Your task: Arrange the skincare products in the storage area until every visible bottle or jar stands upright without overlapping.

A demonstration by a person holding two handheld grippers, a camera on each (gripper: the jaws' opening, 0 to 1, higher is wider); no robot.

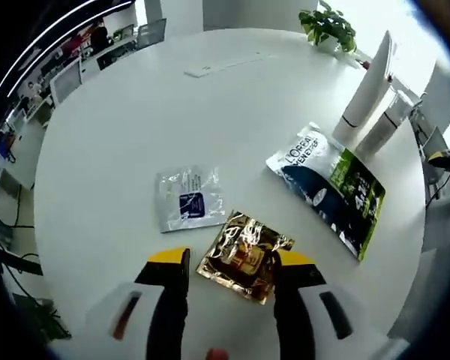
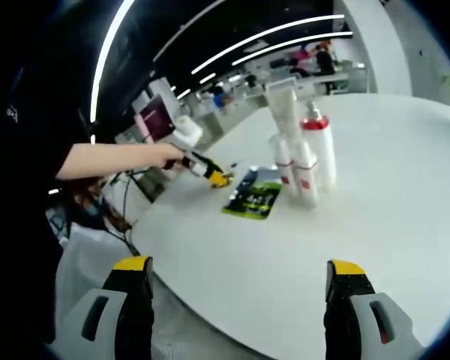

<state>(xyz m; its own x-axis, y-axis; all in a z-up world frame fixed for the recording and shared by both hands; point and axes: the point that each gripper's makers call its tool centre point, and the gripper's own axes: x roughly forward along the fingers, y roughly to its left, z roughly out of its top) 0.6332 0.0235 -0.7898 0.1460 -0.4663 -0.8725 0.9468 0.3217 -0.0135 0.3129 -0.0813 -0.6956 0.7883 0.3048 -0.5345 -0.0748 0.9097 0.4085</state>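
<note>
A gold foil sachet (image 1: 244,255) lies flat on the round white table (image 1: 135,120), between the yellow tips of my open left gripper (image 1: 232,259). Beyond it lie a clear sachet with a blue label (image 1: 189,199) and a dark-and-green L'Oreal pouch (image 1: 330,187). Two white tubes (image 1: 367,94) stand upright behind the pouch. In the right gripper view, my right gripper (image 2: 240,266) hangs open above the table's near edge with nothing between its fingers. Further off stand a tall white tube (image 2: 285,112), a red-capped bottle (image 2: 320,150) and two small bottles (image 2: 306,176) beside the green pouch (image 2: 255,193).
A potted plant (image 1: 328,26) sits at the table's far rim, and a flat white bar (image 1: 210,67) lies near it. A person's arm (image 2: 112,159) holds the left gripper (image 2: 217,178) over the table's left side. Desks and chairs surround the table.
</note>
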